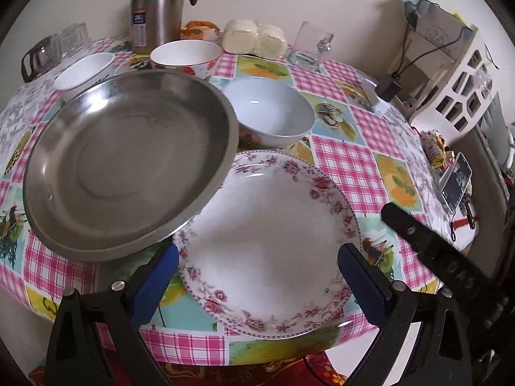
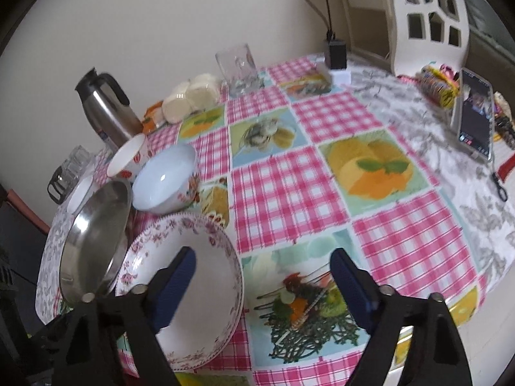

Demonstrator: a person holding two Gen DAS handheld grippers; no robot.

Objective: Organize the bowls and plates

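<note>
At the table's (image 1: 347,160) nine o'clock sits the steel pan (image 1: 128,157), its right rim riding up on the floral plate (image 1: 273,241) at six o'clock, so it lies tilted. Behind them, toward twelve, stand three bowls: a small white one (image 1: 87,70) far left, a red-patterned one (image 1: 186,56) by the flask (image 1: 157,6), and a pale blue one (image 1: 267,112) touching neither plate as far as I can tell. The left gripper (image 1: 257,260) hangs over the plate with its jaws apart and empty; the right gripper (image 2: 262,276), also spread with nothing between the pads, straddles the plate's right rim. The pan should be light, stiff and slick — best pinched at its raised rim, where it overhangs the plate. The plate is ceramic, heavier and brittle, glazed smooth; I would take it by the near rim, pads well over the lip, and only once the pan is off it. The bowls look thin-walled; grip one wall, not across.
</note>
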